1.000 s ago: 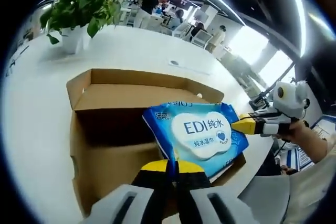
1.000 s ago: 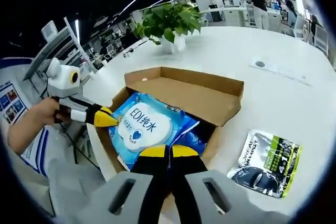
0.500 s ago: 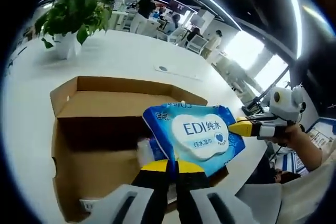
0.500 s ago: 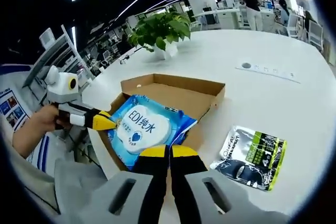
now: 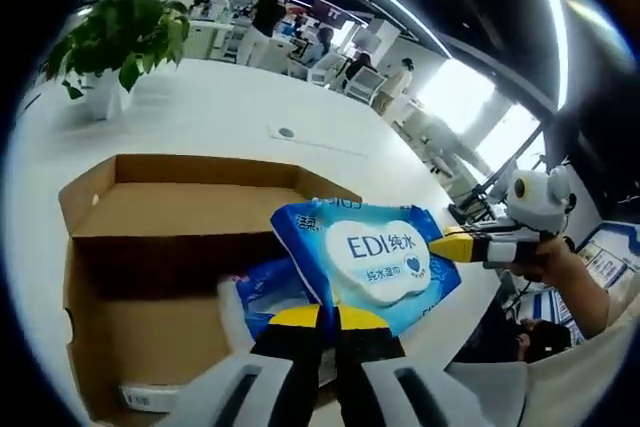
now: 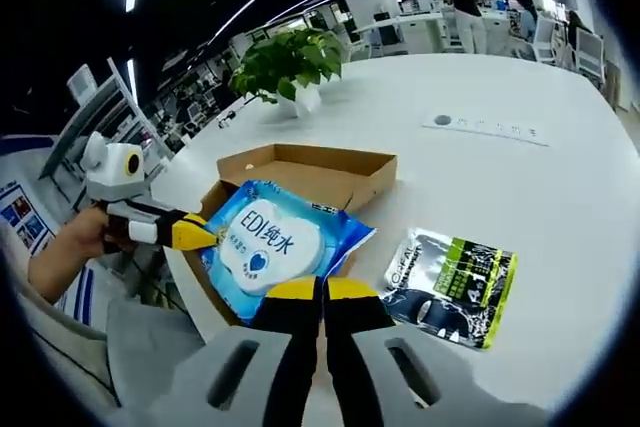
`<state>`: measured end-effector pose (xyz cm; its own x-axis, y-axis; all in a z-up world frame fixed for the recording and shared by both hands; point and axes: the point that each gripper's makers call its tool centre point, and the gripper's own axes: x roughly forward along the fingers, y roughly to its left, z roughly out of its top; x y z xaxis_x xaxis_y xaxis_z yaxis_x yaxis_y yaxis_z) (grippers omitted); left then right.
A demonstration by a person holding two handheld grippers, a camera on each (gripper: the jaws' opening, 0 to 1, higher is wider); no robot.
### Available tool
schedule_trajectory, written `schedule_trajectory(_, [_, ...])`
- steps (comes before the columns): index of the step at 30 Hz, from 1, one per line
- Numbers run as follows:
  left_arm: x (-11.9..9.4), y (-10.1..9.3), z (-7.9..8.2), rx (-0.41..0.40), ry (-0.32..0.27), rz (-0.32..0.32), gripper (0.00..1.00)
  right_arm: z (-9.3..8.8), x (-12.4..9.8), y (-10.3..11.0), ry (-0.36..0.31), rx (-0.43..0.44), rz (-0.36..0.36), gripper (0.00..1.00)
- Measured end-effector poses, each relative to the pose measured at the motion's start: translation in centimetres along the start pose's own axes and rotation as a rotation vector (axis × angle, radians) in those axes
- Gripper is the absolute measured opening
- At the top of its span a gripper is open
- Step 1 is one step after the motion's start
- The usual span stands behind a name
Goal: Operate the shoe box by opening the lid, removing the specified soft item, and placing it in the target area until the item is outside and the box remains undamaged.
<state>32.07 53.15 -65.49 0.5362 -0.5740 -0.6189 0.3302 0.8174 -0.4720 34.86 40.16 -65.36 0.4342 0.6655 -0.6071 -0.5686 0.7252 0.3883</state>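
Above the open cardboard box (image 5: 180, 247), in your left gripper view, your left gripper (image 5: 333, 319) pinches the near edge of a glossy blue wipes pack (image 5: 365, 259), jaws closed on it; your right gripper (image 5: 448, 244) bites its far corner. A second blue pack (image 5: 265, 287) lies inside the box. Beyond the box, smooth white table (image 5: 210, 112) runs wide open to one potted plant (image 5: 105, 42).

From your right gripper view, your right gripper (image 6: 322, 289) clamps the same pack, held over the box's near end. One crinkly green-and-black pouch (image 6: 450, 282) lies flat just beside the box.
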Motion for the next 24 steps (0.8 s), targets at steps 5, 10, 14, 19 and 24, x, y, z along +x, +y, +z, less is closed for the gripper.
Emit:
schedule_trajectory(5, [0.9,-1.2,0.1,0.01,0.004,-0.018,0.02,-0.1,-1.2,-1.2,-0.004,0.012,-0.014,0.0])
schedule_trajectory(10, [1.8,-2.6,0.3,0.021,0.007,-0.035,0.02,-0.4,-2.2,-2.5,-0.007,0.03,-0.026,0.0])
schedule_trajectory(14, [2.5,-3.4,0.4,0.026,0.007,-0.046,0.02,-0.4,-2.8,-3.3,-0.014,0.051,-0.033,0.0])
schedule_trajectory(19, [3.4,-4.4,0.4,0.035,0.012,-0.057,0.02,-0.6,-3.5,-4.5,-0.017,0.063,-0.052,0.0])
schedule_trajectory(24, [4.2,-5.2,0.4,0.041,0.016,-0.069,0.02,-0.8,-4.2,-5.5,-0.019,0.072,-0.064,0.0])
